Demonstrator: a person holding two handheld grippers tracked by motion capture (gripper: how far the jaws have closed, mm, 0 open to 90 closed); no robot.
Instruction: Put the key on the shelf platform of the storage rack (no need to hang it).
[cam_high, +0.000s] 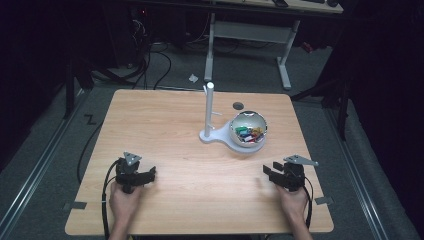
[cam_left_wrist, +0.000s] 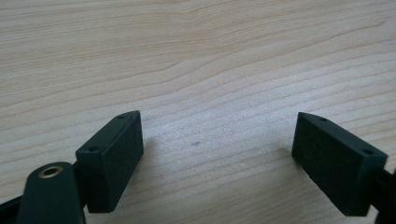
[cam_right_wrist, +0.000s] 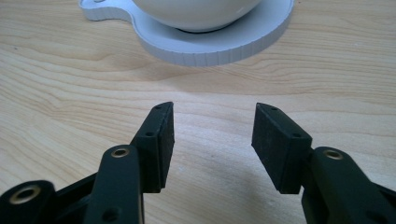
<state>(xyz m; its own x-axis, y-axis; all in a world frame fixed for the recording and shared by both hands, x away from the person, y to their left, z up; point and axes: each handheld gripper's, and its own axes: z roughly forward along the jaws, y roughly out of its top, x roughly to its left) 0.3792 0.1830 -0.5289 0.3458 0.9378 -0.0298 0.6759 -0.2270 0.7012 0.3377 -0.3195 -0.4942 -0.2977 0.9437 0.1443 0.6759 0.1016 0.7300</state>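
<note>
Dark room around a wooden table (cam_high: 165, 130); the bowl (cam_high: 248, 129) of small coloured pieces sits on a white stand (cam_high: 210, 134) near the far edge. Left gripper (cam_high: 145, 175) and right gripper (cam_high: 270, 170) rest at the near edge, jaws spread and holding nothing, so I judge no step is begun yet.

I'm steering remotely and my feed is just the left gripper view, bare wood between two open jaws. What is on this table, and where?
Observer: In the high view a white bowl sits on a white stand base, right of the table's middle and toward the far edge of the table.
Operator: Anything in the bowl?
Observer: Small colourful pieces; they are too small to identify.
Operator: Is anything else on that base?
Observer: A white upright post rises from its left end.
Operator: Where is the other gripper?
Observer: The right gripper is near the table's right front, jaws open and empty; its own view looks straight at the base.
</note>
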